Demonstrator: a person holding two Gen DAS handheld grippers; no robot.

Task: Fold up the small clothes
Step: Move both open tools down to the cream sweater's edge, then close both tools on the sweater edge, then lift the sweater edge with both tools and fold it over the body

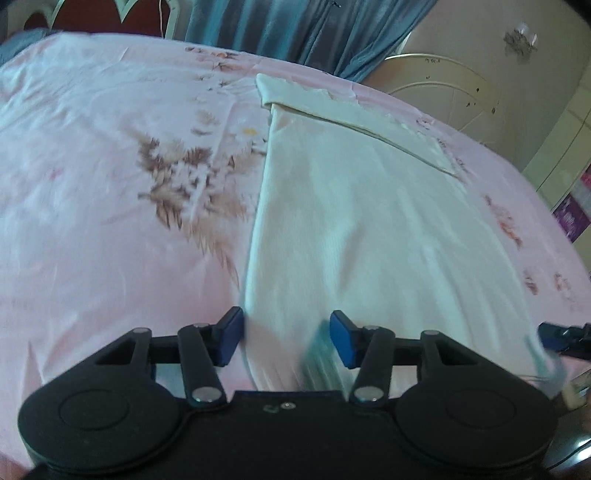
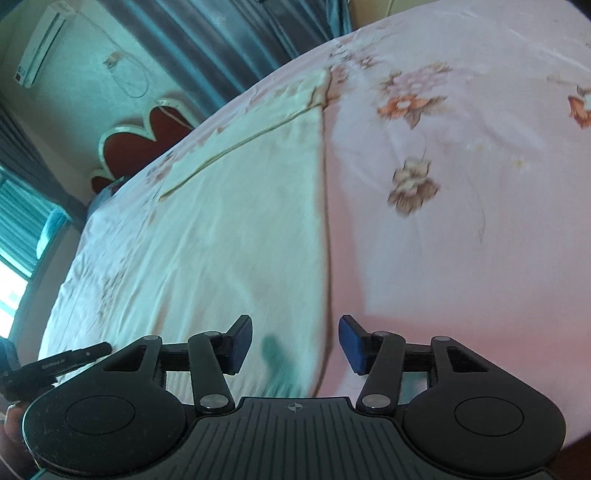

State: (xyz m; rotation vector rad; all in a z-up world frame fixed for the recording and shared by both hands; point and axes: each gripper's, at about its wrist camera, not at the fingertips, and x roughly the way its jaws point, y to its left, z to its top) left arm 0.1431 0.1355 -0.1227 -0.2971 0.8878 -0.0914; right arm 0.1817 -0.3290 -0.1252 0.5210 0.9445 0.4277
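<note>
A white garment [image 1: 351,221] lies flat on the pink floral bedsheet [image 1: 110,166], its far end folded over in a band. My left gripper [image 1: 286,338] is open, its blue pads straddling the garment's near left edge, where a greenish striped patch [image 1: 319,363] shows. In the right wrist view the same garment [image 2: 229,229] lies left of centre. My right gripper [image 2: 295,341] is open over its near right edge, with a dark green mark [image 2: 275,356] between the pads. Neither gripper holds cloth. The right gripper's tip shows at the far right of the left wrist view [image 1: 565,336].
The pink sheet [image 2: 461,184] spreads wide to the right of the garment. Blue curtains [image 1: 295,29] and a red headboard [image 2: 136,144] stand beyond the bed. A white metal bed frame [image 1: 443,88] is at the far right. The left gripper shows at the left edge of the right wrist view [image 2: 48,365].
</note>
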